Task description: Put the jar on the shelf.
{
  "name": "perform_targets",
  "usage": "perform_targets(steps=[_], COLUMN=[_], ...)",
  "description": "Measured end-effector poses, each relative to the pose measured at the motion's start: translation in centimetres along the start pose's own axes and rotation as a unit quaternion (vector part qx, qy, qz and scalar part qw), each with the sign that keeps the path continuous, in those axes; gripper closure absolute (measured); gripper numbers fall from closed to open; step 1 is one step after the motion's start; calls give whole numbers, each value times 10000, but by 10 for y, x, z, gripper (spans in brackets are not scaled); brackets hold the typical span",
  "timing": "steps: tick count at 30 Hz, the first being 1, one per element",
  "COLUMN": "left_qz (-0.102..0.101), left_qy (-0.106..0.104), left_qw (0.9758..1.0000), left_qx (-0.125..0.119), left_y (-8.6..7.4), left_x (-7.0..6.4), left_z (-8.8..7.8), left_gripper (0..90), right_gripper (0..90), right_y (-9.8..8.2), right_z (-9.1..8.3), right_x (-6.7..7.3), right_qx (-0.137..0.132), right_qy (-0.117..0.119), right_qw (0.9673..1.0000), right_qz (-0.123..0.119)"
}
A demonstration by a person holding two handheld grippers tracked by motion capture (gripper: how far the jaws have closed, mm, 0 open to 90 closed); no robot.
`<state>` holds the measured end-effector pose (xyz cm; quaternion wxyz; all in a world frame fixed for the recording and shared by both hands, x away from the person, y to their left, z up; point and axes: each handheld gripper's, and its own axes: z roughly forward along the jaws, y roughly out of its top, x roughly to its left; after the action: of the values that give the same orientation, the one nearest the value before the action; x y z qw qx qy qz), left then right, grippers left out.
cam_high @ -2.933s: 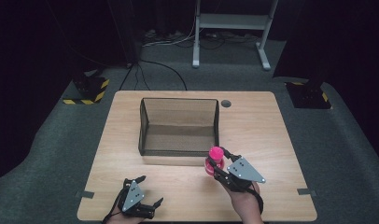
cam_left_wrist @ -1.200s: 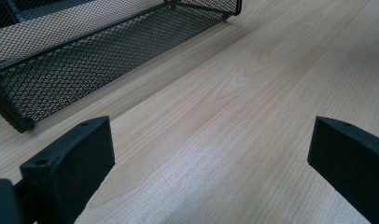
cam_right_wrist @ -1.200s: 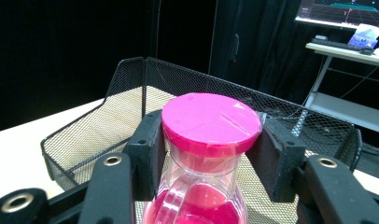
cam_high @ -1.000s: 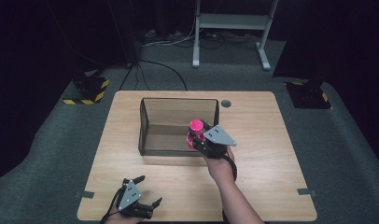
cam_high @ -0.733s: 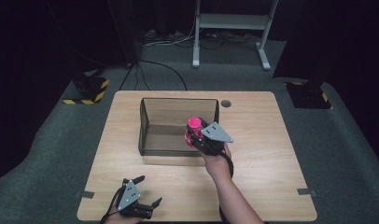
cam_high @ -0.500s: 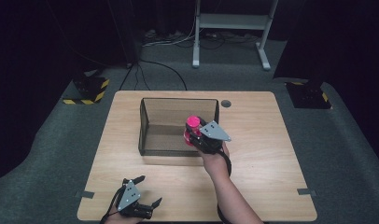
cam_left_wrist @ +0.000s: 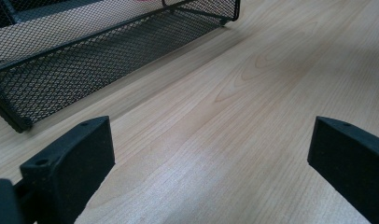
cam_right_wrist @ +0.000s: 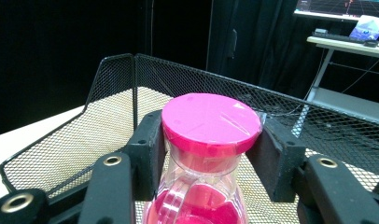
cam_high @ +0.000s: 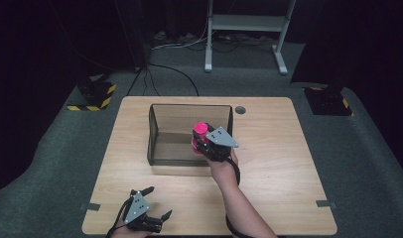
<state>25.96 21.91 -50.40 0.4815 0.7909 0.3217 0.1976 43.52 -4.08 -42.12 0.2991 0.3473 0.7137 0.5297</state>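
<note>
A pink hourglass-like timer [cam_high: 200, 133] with a round pink cap [cam_right_wrist: 211, 121] and a clear body stands upright between the jaws of my right gripper [cam_high: 203, 141], which is shut on it just under the cap. It hangs over the right inner part of the black mesh basket [cam_high: 162, 148], above the basket's floor [cam_right_wrist: 108, 116]. My left gripper [cam_high: 157, 203] rests near the table's front left edge, jaws wide open with bare wood between them [cam_left_wrist: 211, 154], and the basket's near wall [cam_left_wrist: 85, 65] lies ahead of it.
The light wooden table [cam_high: 279, 148] has a round cable hole [cam_high: 240, 109] at the back. Yellow-black floor blocks [cam_high: 93, 96] and a white desk frame [cam_high: 244, 34] stand beyond the table. A person's forearm [cam_high: 239, 203] reaches in from the bottom.
My right gripper has carried the pink timer from the table's front right over the basket's near wall, drifting slightly left and lower. The left gripper has stayed put.
</note>
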Motion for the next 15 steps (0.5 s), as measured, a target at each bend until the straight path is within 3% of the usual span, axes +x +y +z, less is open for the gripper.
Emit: perform_targets(steps=[15], left_qz=[-8], left_qy=[-13], left_qw=[10000], left_qx=[-11], left_y=[0], left_x=[1], left_z=[0], left_gripper=[10], right_gripper=[487], right_y=[-12], right_z=[14], right_x=[9], right_qx=[158], right_qy=[-81], right_qw=[9998], right_qz=[79])
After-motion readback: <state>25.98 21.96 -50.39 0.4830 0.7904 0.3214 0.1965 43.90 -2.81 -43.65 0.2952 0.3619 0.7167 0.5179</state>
